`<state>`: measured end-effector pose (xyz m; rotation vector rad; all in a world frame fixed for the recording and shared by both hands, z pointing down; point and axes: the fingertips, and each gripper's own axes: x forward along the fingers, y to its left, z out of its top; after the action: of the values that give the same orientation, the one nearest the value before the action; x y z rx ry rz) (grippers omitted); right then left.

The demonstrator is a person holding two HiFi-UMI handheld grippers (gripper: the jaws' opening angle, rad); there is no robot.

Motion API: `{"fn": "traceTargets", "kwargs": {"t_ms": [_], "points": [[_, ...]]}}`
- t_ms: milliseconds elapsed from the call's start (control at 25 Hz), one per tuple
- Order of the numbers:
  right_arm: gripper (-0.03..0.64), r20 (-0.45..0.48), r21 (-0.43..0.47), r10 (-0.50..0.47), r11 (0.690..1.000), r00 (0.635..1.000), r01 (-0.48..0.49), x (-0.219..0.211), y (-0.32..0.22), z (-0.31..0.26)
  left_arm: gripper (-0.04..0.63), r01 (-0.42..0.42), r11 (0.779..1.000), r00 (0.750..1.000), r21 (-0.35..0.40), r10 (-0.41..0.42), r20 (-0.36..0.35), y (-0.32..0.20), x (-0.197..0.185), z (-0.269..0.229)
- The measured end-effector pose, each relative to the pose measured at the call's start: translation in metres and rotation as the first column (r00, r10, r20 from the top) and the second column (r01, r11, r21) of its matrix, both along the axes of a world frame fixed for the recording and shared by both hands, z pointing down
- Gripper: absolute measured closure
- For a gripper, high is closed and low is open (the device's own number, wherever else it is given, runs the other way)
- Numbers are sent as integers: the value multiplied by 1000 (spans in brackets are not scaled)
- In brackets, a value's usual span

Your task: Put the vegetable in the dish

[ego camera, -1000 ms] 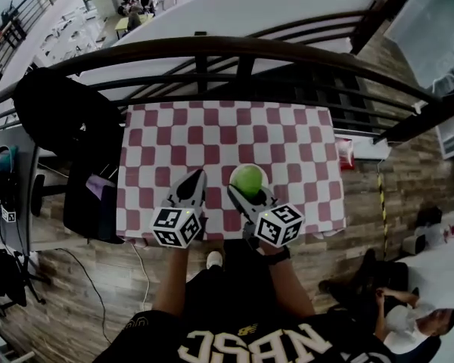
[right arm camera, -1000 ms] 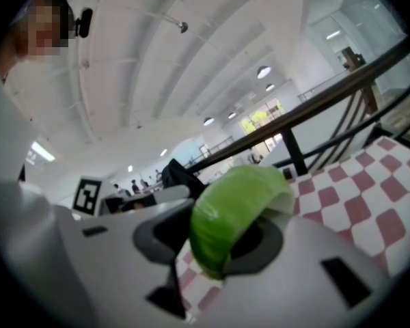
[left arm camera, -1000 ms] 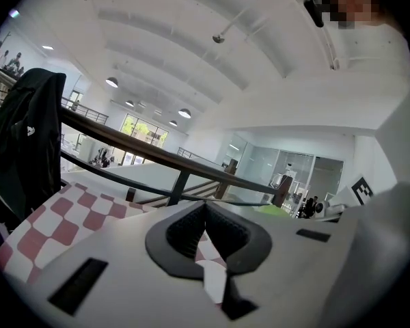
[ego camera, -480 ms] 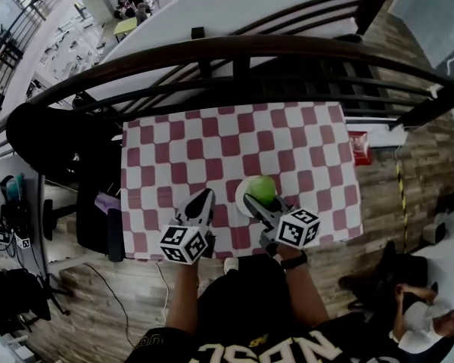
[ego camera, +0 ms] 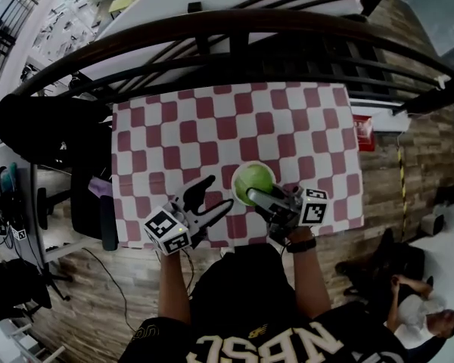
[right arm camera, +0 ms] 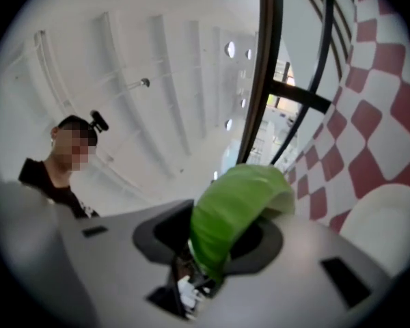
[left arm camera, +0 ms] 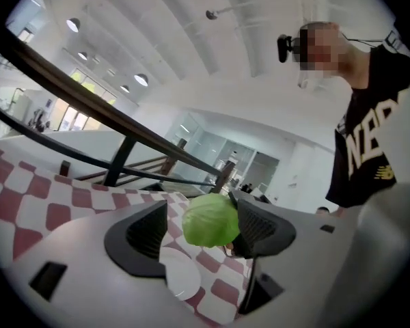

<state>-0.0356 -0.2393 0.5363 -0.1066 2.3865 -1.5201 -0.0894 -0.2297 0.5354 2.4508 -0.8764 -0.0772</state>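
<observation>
Since the earlier frames the left tool has swung from pointing up the frame to pointing upper right. Its jaws have just been opening and stand wide, gripping nothing. The right tool has rolled, so its marker cube now sits at the right.

The worktop, under a red-and-white checked cloth, fills the middle of the head view. Low and right of centre lies the round white dish. Directly over it is the pale green, round leafy vegetable, clamped in the right tool. In the right gripper view the vegetable's longer side runs from the jaws toward the upper right, and the dish shows at lower right, apart from the vegetable. I judge the release needs only a short drop. The left tool is near, and the vegetable shows in its gap without touching the pads.

The black shirt carries white block letters starting with "N"; the rest is unclear.
</observation>
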Motion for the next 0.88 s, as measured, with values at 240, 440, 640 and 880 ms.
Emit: {"fn": "traceTargets", "kwargs": {"t_ms": [240,440,640,880], "points": [[474,136,20,-168,986,976,167,-8,19,-9,101,-260,960,943,106,229,241,15,40,-1],[474,113,113,-354,933,928,342,-19,46,-5,94,-408,907,836,102,326,441,22,60,17],[474,134,112,-397,917,908,384,-22,56,0,106,-456,885,810,94,369,455,29,68,26],[472,110,103,-380,924,919,369,-19,56,11,123,-492,870,761,33,411,501,33,69,43]]}}
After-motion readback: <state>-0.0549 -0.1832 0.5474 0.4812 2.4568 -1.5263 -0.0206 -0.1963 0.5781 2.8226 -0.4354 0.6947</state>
